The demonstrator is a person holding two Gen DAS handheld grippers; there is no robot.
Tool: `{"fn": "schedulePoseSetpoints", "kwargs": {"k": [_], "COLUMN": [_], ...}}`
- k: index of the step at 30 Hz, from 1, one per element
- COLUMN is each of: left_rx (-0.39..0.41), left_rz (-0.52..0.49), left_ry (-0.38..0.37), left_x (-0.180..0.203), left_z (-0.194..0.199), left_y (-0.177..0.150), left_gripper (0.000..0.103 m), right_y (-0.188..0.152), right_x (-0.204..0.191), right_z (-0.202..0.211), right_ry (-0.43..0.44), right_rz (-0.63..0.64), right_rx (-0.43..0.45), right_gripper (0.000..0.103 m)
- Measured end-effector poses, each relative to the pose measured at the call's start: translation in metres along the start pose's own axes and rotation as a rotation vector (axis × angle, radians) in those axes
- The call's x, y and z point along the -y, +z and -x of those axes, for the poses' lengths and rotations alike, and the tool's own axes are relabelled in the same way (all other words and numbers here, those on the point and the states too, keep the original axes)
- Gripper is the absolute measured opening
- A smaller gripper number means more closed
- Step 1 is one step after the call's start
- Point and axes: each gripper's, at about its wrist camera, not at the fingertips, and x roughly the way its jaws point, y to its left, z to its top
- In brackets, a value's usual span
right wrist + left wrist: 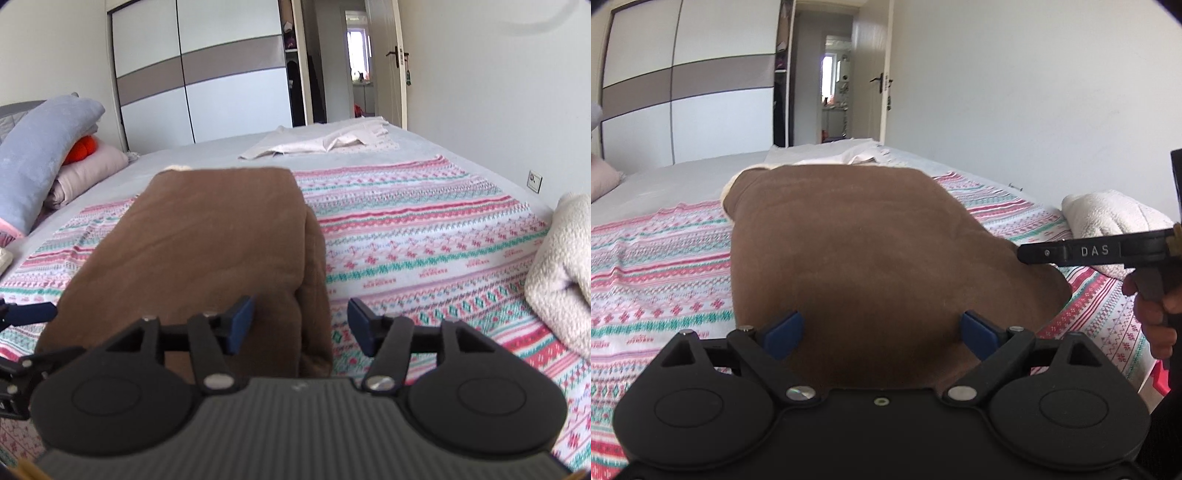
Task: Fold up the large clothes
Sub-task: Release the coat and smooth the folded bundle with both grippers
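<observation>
Brown garment (871, 258) lies folded on the bed (424, 236); left tongs (882, 334) and right tongs (301, 325) hover spread, its near edge hidden.

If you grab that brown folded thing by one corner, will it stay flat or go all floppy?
Probably floppy: the brown garment is soft cloth, its edges rounded and sagging onto the patterned blanket. Lifted by one corner, the stacked layers would likely slide open. It looks thick, so maybe a bit heavy.

Brown garment (207, 236), pink-and-teal patterned blanket (424, 236)
</observation>
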Motion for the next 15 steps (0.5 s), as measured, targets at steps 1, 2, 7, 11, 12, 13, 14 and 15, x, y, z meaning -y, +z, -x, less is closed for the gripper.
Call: {"fn": "schedulePoseSetpoints", "kwargs": {"k": [1, 2, 7, 11, 12, 13, 14, 15], "left_rx": [-0.006, -0.013, -0.075, -0.057, -0.039, -0.024, -0.014, -0.014], "left_rz": [0.002, 0.000, 0.014, 0.154, 0.186, 0.219, 0.254, 0.285], "left_ry": [0.009, 0.017, 0.071, 0.131, 0.148, 0.162, 0.174, 0.187], "left_x": [0.000, 0.001, -0.006, -0.028, -0.031, -0.035, -0.037, -0.040], "left_z": [0.001, 0.002, 0.009, 0.024, 0.030, 0.036, 0.041, 0.044], "left_y": [-0.001, -0.003, -0.009, -0.006, -0.004, -0.002, -0.001, 0.000], "left_gripper": [0.092, 0.092, 0.092, 0.092, 0.092, 0.093, 0.093, 0.093], "right_y": [-0.002, -0.003, -0.007, -0.009, -0.008, -0.006, -0.005, -0.004], "right_x": [-0.001, -0.001, 0.010, 0.024, 0.026, 0.027, 0.027, 0.026], "right_z": [0.000, 0.000, -0.002, 0.004, 0.008, 0.014, 0.021, 0.028], "right_ry": [-0.006, -0.010, -0.020, -0.017, -0.017, -0.014, -0.010, -0.004], "right_rz": [0.002, 0.005, -0.030, -0.091, -0.101, -0.104, -0.101, -0.100], "right_rx": [-0.004, -0.008, -0.055, -0.085, -0.083, -0.072, -0.054, -0.034], "right_gripper": [0.057, 0.058, 0.069, 0.072, 0.072, 0.072, 0.074, 0.079]}}
